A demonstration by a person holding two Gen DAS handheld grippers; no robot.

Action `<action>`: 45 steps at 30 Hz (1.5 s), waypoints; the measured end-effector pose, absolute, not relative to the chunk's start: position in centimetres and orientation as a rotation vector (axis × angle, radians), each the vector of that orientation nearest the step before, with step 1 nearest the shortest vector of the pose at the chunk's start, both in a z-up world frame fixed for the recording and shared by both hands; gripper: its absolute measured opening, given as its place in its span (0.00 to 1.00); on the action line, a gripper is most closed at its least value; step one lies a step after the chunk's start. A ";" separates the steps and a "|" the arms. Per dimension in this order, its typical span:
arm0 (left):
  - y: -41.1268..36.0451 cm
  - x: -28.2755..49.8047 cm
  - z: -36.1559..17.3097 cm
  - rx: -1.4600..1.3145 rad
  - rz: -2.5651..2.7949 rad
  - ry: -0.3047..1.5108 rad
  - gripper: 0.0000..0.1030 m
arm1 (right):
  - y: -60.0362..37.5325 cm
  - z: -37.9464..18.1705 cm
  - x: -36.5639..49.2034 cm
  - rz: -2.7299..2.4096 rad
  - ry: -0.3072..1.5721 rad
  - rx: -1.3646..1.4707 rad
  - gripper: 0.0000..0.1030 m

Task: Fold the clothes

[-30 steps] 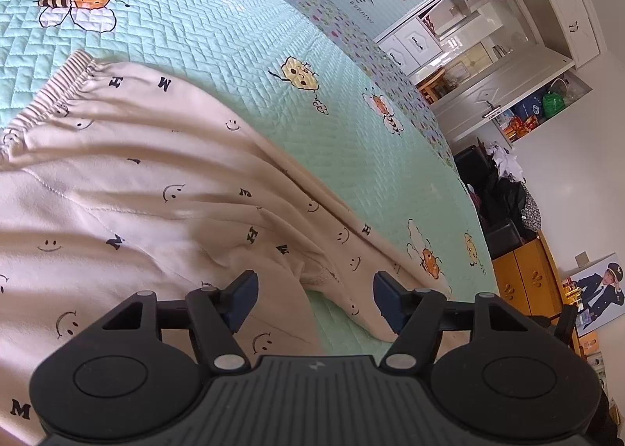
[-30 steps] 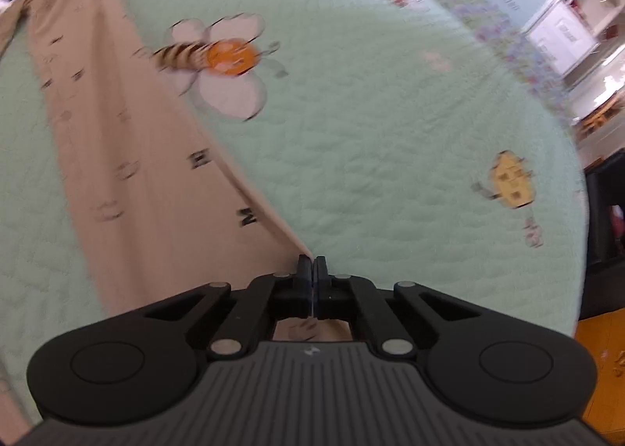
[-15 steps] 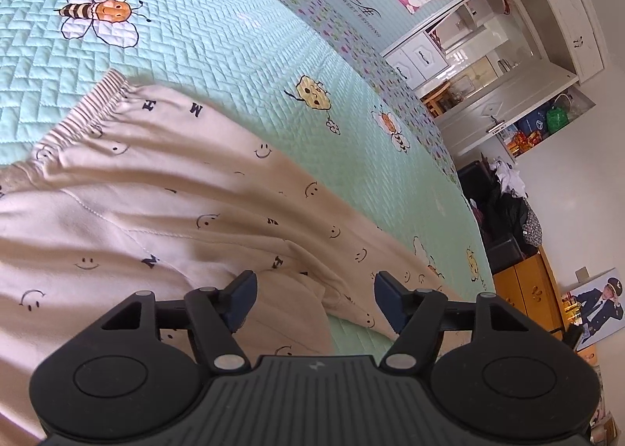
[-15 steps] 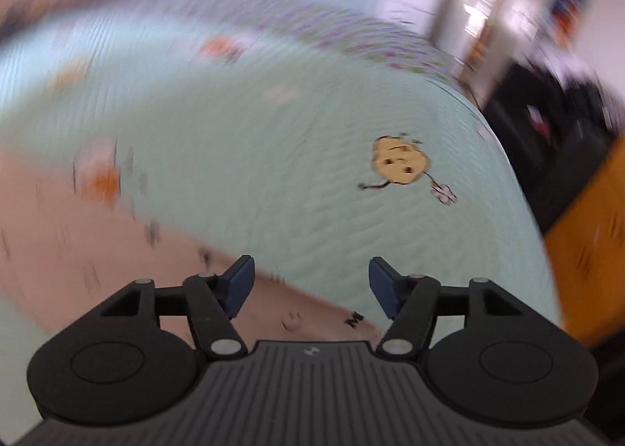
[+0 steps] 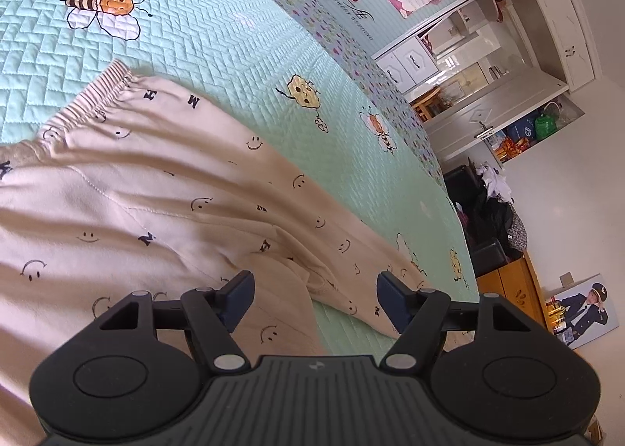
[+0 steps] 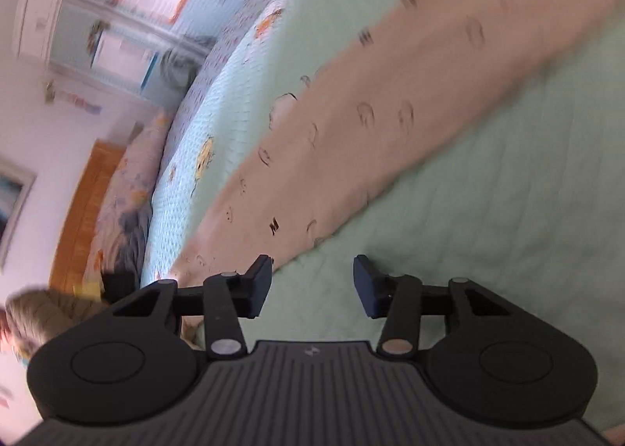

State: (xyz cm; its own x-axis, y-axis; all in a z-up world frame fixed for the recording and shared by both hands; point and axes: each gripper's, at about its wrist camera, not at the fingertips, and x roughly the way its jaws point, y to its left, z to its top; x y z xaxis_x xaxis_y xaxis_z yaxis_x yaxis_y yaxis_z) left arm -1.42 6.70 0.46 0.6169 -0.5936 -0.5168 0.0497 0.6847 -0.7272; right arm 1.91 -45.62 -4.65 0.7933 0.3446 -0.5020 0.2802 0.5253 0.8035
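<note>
Having released the leg it pinched a second ago, your right gripper (image 6: 312,285) now gapes empty like your left gripper (image 5: 314,293), leaving the trousers (image 5: 156,188) spread at centre frame on the quilt (image 5: 218,31), ready for regrasping.

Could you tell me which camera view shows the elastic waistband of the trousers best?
The left wrist view: the waistband lies sharp and gathered on the quilt. The right wrist view shows only one blurred trouser leg, no waistband.
</note>
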 end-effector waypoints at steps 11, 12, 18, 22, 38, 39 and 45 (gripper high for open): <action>9.5 -3.6 0.4 -0.774 -0.374 0.823 0.72 | -43.2 -8.8 0.8 -0.048 0.538 1.368 0.03; 9.7 -3.8 0.3 -0.777 -0.371 0.824 0.72 | -43.2 -8.5 0.4 -0.053 0.531 1.353 0.03; 11.1 -4.3 -0.4 -0.807 -0.357 0.833 0.74 | -43.3 -8.1 -3.9 -0.081 0.444 1.360 0.03; 10.8 -4.3 -1.0 -0.826 -0.367 0.854 0.74 | -43.1 -9.8 -4.0 -0.119 0.477 1.365 0.03; 16.0 -3.6 1.6 -0.791 -0.282 0.754 0.77 | -33.6 -6.1 1.8 0.236 0.644 1.182 0.61; 16.6 -2.6 1.9 -0.768 -0.262 0.757 0.77 | -32.8 -5.9 2.2 0.256 0.656 1.174 0.61; 20.4 5.7 1.0 -0.666 -0.212 0.860 0.80 | -30.9 -5.7 -0.2 0.272 0.700 1.145 0.61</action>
State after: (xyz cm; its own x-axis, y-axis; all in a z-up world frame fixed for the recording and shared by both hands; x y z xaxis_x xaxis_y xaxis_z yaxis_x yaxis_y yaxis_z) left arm 5.73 20.41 1.03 0.6466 -0.4292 -0.6306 -0.0872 0.7796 -0.6201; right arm -0.20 -30.88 -5.74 0.7597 0.5361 -0.3680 0.1473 0.4094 0.9004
